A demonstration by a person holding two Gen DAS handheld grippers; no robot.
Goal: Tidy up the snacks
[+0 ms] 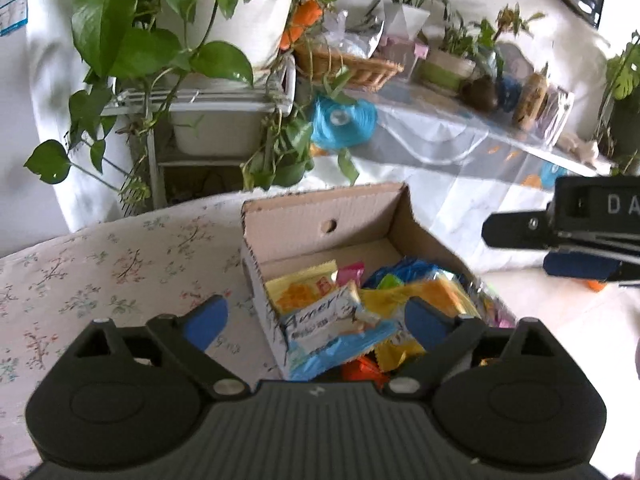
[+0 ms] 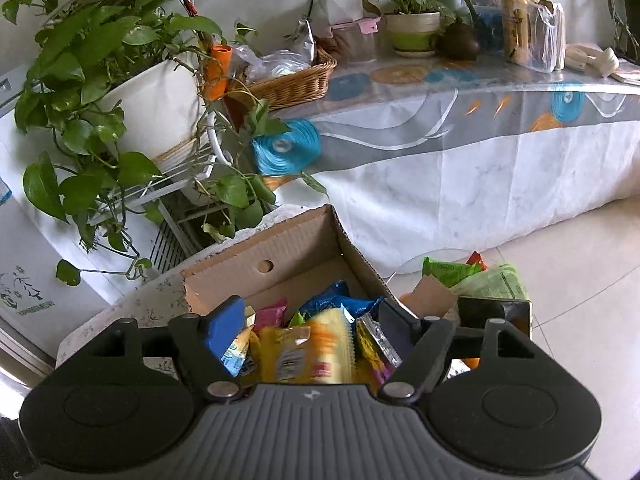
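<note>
A cardboard box [image 1: 320, 216] stands open on a floral cloth, holding several bright snack packets. My left gripper [image 1: 316, 320] hangs open over its near end. Its blue pads stand apart on either side of a white and blue packet [image 1: 328, 324] that lies on the pile, untouched. In the right wrist view the same box [image 2: 280, 252] sits below my right gripper [image 2: 310, 330], which is open. A blurred yellow packet [image 2: 316, 352] is between its pads and clear of both. One of the right gripper's fingers [image 1: 520, 230] shows at the right edge of the left wrist view.
Leafy potted plants [image 1: 240, 12] on a white stand crowd the box's far left. A long table with a patterned cloth [image 2: 480, 160] carries a wicker basket [image 2: 292, 80], pots and jars. More packets [image 2: 452, 272] lie to the right of the box, above a tiled floor.
</note>
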